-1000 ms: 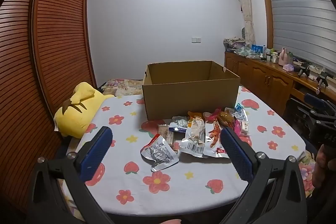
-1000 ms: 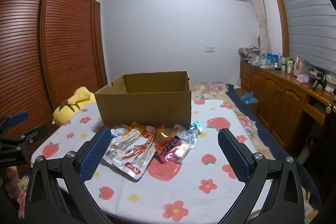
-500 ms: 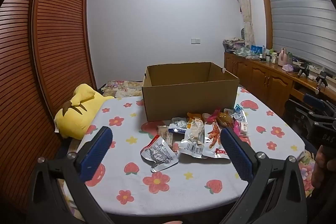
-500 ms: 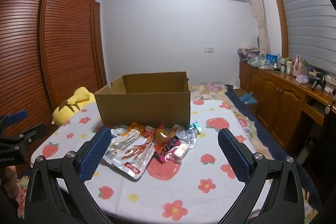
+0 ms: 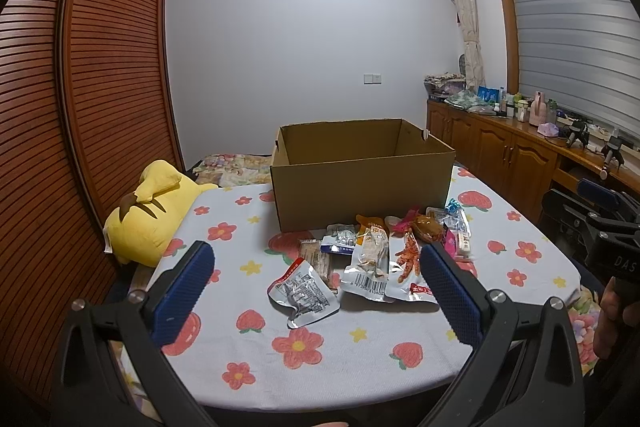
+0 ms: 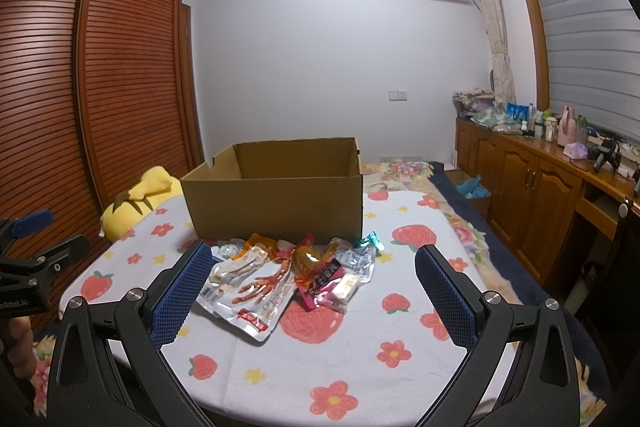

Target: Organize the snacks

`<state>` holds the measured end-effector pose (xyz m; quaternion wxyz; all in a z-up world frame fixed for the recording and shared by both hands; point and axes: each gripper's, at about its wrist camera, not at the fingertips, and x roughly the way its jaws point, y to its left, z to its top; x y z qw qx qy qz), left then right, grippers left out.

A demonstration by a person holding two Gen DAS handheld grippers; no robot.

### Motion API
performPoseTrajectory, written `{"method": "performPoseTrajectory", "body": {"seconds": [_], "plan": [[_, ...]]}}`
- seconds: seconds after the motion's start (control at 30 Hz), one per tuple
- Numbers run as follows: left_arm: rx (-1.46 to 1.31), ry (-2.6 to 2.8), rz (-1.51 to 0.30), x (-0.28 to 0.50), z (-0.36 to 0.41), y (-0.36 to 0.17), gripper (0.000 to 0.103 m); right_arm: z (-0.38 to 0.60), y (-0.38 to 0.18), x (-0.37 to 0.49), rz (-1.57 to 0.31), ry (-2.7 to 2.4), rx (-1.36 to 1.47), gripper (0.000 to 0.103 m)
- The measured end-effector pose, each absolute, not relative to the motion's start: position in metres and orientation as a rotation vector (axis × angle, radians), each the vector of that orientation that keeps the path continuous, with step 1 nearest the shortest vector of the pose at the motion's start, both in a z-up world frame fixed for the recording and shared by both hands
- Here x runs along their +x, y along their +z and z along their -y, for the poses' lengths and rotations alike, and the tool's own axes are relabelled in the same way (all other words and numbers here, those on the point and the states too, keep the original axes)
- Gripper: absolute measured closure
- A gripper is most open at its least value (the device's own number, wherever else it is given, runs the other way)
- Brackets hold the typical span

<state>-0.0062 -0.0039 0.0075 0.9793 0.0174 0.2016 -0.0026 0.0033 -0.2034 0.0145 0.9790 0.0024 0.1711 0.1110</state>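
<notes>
Left wrist view. Cardboard box (image 5: 362, 173): open-topped, on the flower-print tablecloth (image 5: 304, 343); its floor is hidden behind the near wall. Snack packets (image 5: 376, 253): a loose pile just in front of the box, overlapping, so lower ones are partly covered and print is too small to read. One silver pouch (image 5: 303, 291) lies nearest, slightly apart from the pile. Yellow plush (image 5: 150, 213): at the table's left edge. Left gripper (image 5: 314, 291): blue-padded fingers (image 5: 182, 291) spread wide, above the near table, holding nothing and touching nothing. Right gripper (image 5: 600, 205): at the frame's right edge, mostly cut off; a hand (image 5: 610, 319) grips its handle.

Right wrist view. Same box (image 6: 276, 195), interior floor again out of sight. Packets (image 6: 288, 275) heaped against its front; a clear pack of reddish chicken feet (image 6: 260, 287) lies topmost nearest. Right gripper (image 6: 314, 291): fingers (image 6: 446, 293) wide apart, empty, clear of the pile. Left gripper (image 6: 30, 247): cropped at the left edge.
</notes>
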Motion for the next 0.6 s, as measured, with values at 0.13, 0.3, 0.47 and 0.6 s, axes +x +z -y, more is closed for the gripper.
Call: {"method": "performPoseTrajectory", "body": {"seconds": [0.13, 0.3, 0.47, 0.6], "plan": [[0.035, -0.005, -0.404, -0.007, 0.005, 0.010, 0.000, 0.203, 0.015, 0.003, -0.344, 0.224, 0.004, 0.000], [0.034, -0.008, -0.400, -0.007, 0.005, 0.017, 0.000, 0.203, 0.015, 0.003, -0.343, 0.223, 0.004, 0.000], [0.031, -0.008, -0.397, -0.008, 0.003, 0.020, 0.000, 0.203, 0.015, 0.003, -0.343, 0.223, 0.004, 0.000], [0.031, -0.008, -0.394, -0.008, 0.003, 0.021, 0.000, 0.203, 0.015, 0.002, -0.342, 0.225, 0.004, 0.000]]}}
